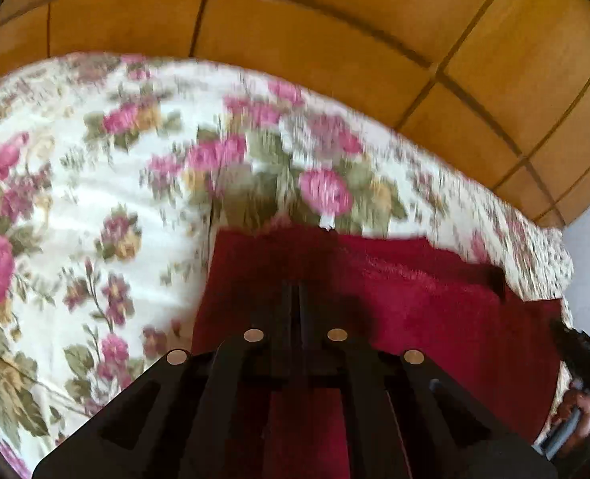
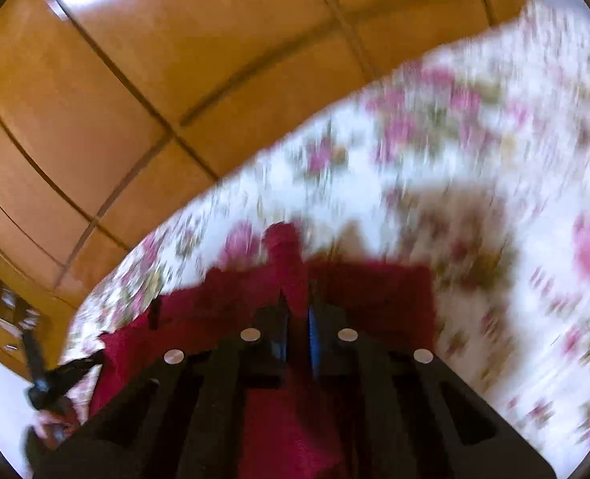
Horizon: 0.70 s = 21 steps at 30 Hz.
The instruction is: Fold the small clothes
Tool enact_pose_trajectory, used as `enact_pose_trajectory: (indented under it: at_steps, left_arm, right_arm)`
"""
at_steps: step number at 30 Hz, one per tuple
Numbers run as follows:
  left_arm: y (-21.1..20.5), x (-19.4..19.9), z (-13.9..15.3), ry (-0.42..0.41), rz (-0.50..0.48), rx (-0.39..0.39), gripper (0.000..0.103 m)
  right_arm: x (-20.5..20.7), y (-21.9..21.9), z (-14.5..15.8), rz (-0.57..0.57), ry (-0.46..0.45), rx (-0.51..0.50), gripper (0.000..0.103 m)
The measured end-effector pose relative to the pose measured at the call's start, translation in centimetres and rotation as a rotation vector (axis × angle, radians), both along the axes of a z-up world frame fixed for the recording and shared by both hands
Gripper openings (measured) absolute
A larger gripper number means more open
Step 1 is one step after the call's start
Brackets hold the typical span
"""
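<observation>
Red cloth [image 1: 394, 291] is lying on the floral bedspread [image 1: 75, 199] near its edge beside orange wooden cabinet panels [image 1: 334, 40], left gripper [image 1: 296, 291] sitting closed over it, right gripper [image 2: 296, 299] pinching a raised red fold.

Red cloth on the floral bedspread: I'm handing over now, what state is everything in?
Left hand-held gripper: shut over the red cloth; whether it pinches fabric is unclear.
Right hand-held gripper: shut on a raised bunch of the red cloth.
The cloth lies on the floral bedspread, beside the wooden wardrobe.
Done: the right corner is gripped. Both views are blurred, so the fold's progress is unclear.
Left: carry the edge over, lay it flat, release.
</observation>
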State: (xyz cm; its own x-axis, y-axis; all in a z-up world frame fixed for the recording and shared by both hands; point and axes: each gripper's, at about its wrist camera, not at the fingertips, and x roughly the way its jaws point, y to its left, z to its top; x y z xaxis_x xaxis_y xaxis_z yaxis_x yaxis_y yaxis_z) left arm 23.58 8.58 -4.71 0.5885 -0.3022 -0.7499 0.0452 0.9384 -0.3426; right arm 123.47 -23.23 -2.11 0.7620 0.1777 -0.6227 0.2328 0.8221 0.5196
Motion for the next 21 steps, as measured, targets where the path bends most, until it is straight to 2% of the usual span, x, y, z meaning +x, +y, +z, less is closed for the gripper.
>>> enact_pose_trajectory:
  at_steps: [2, 4, 7, 9, 14, 17, 18, 19, 20, 21]
  left_arm:
    - [-0.4, 0.0, 0.3, -0.043, 0.030, 0.046, 0.002]
    - [-0.8, 0.4, -0.2, -0.058, 0.058, 0.074, 0.002]
    - [-1.1, 1.0, -2.5, -0.026, 0.066, 0.124, 0.002]
    - [-1.3, 1.1, -3.2, -0.033, 0.073, 0.116, 0.002]
    - [-1.7, 1.5, -3.6, -0.030, 0.072, 0.137, 0.002]
    - [-1.9, 1.6, -3.4, -0.028, 0.070, 0.147, 0.002]
    - [-1.9, 1.5, -3.1, -0.028, 0.067, 0.149, 0.005]
    - [-1.9, 1.3, -2.7, -0.029, 0.066, 0.147, 0.014]
    - [-1.7, 0.9, -2.0, -0.030, 0.067, 0.141, 0.020]
    - [-1.4, 0.4, -1.2, -0.035, 0.077, 0.135, 0.033]
  right_arm:
    - [-0.1, -0.1, 0.4, -0.039, -0.019, -0.040, 0.007]
    - [0.5, -0.2, -0.8, -0.074, 0.022, -0.062, 0.007]
    - [1.5, 0.0, -4.0, -0.102, 0.109, -0.115, 0.007]
    - [1.7, 0.0, -5.8, -0.113, 0.131, -0.135, 0.008]
    - [2.1, 0.1, -6.2, -0.127, 0.139, -0.155, 0.011]
    - [2.0, -0.1, -6.2, -0.128, 0.127, -0.135, 0.013]
    - [1.9, -0.3, -6.2, -0.123, 0.119, -0.116, 0.014]
    - [1.9, -0.5, -6.1, -0.119, 0.119, -0.104, 0.016]
    - [1.7, -0.6, -5.7, -0.115, 0.122, -0.092, 0.024]
    - [1.3, -0.5, -4.9, -0.114, 0.114, -0.094, 0.041]
